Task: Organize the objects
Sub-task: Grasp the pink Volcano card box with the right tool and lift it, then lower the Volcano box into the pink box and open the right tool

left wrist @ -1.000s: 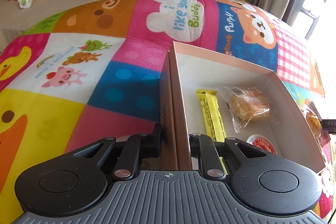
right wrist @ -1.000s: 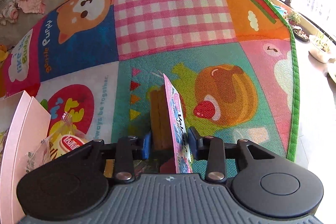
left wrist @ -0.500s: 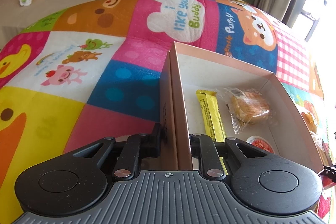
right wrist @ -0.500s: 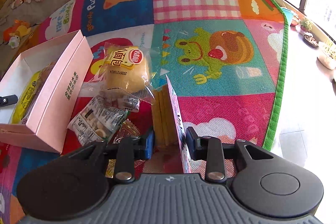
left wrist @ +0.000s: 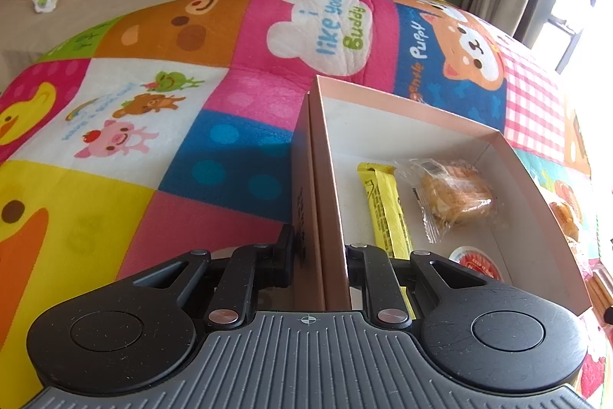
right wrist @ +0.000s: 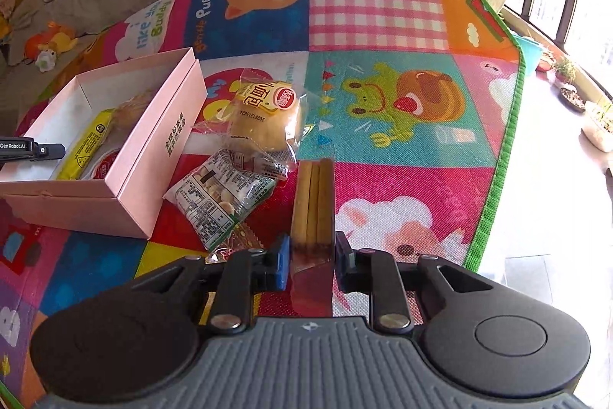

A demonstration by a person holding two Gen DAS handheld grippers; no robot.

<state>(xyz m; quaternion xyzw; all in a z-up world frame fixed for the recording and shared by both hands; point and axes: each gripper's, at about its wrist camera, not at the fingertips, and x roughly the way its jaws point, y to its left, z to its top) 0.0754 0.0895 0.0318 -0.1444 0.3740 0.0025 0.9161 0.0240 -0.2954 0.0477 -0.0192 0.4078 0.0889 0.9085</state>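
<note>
Two grippers grip: the left gripper (left wrist: 320, 257) pinches the pink cardboard box (left wrist: 536, 194) wall, the right gripper (right wrist: 311, 261) clamps a clear-wrapped biscuit-stick pack (right wrist: 312, 206).

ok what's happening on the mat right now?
Snacks are being packed into the pink box. The left gripper clamps the box's side wall. The right gripper is shut on a pack of biscuit sticks. A bun and a cracker packet lie beside the box.
</note>
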